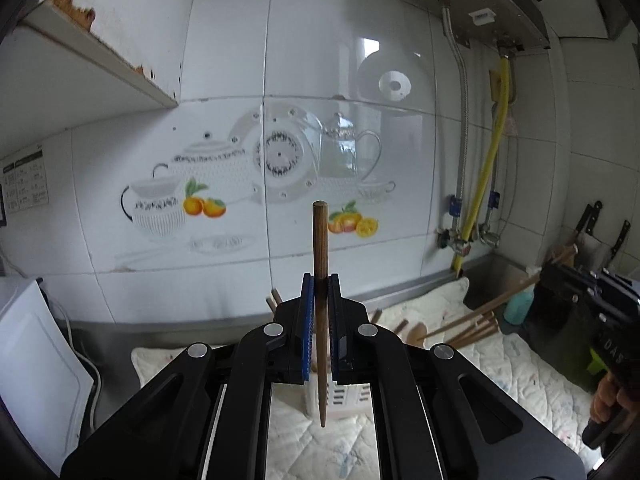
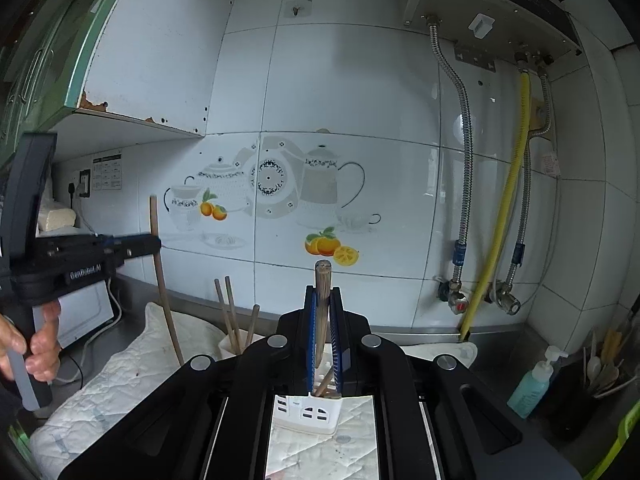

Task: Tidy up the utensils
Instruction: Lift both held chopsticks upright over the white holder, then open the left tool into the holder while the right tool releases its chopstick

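Observation:
My left gripper [image 1: 320, 280] is shut on a brown wooden chopstick [image 1: 320, 240] held upright above a white slotted utensil holder [image 1: 340, 396]. In the right wrist view the left gripper [image 2: 154, 242] holds that chopstick [image 2: 160, 280] at the left. My right gripper [image 2: 323, 292] is shut on another wooden chopstick [image 2: 322, 280], upright over the white holder [image 2: 306, 412], its lower end inside the holder's mouth. Several chopsticks [image 2: 234, 316] stand in the holder's left part. In the left wrist view the right gripper [image 1: 560, 272] shows at the right.
A quilted white cloth [image 1: 520, 364] covers the counter. Several wooden utensil handles [image 1: 468, 320] lie or lean at the right. A blue soap bottle [image 2: 536, 384] and a dark utensil pot [image 2: 600, 372] stand right. A white appliance [image 1: 36, 360] sits left. Pipes [image 2: 496, 216] run down the tiled wall.

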Motion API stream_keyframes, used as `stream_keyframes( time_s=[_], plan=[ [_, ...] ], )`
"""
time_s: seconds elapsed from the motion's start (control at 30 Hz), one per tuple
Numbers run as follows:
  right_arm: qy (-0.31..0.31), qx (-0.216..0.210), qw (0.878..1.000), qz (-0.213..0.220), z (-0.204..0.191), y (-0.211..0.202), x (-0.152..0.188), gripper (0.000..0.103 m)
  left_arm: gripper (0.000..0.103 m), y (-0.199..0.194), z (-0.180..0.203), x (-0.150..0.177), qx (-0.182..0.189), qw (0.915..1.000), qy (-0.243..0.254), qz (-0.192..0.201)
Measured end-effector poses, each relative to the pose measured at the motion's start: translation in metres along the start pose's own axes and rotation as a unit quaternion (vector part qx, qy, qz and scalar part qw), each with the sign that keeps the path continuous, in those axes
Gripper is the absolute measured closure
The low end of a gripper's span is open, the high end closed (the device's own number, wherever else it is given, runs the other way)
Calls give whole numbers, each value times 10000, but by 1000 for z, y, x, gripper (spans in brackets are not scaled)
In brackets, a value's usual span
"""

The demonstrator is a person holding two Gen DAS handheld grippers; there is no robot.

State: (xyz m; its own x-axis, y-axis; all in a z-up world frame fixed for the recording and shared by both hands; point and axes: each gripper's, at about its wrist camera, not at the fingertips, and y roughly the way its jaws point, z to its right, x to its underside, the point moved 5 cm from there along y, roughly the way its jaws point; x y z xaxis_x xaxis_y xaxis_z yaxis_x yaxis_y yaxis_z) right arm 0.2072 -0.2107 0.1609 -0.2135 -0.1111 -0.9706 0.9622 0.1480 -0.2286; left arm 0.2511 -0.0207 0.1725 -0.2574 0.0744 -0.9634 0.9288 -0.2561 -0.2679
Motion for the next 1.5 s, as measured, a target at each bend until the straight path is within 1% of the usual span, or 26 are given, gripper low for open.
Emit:
stream_keyframes(
  time_s=[0.1,0.2,0.4,0.53,0.7,0.83,1.07,1.17,1.33,1.43,1.5],
  plan=[
    [-48,55,9999,-154,4,14,4,96,98,10,-1,-18,4,9998,-89,164],
    [-46,79,9996,-270,8,23,8,96,98,21,0,-31,-84,9992,-118,384],
    [-99,54,9990,-423,11,35,14,96,98,49,-4,-35,-39,9978,-397,535],
    [-138,60,9987,-496,13,41,17,96,98,73,-6,-23,-31,9976,-541,426],
    [-95,5,9982,-590,16,47,22,96,98,99,-14,-2,-87,9972,-723,163],
    [-96,-19,9979,-641,17,51,22,96,98,109,-20,8,-86,9970,-770,-13],
    [-89,-43,9970,-764,15,60,25,96,98,116,-21,17,-25,9967,-776,-244],
    [-79,-56,9967,-809,16,64,27,96,97,115,-21,19,-11,9966,-776,-270],
    [-77,-38,9967,-803,16,64,27,96,93,110,-17,21,110,9968,-722,-317],
    [-106,-21,9971,-756,15,60,24,96,86,104,-16,21,125,9971,-693,-297],
    [-117,-15,9974,-710,14,56,22,96,83,98,-15,20,137,9971,-690,-285]
  ],
)
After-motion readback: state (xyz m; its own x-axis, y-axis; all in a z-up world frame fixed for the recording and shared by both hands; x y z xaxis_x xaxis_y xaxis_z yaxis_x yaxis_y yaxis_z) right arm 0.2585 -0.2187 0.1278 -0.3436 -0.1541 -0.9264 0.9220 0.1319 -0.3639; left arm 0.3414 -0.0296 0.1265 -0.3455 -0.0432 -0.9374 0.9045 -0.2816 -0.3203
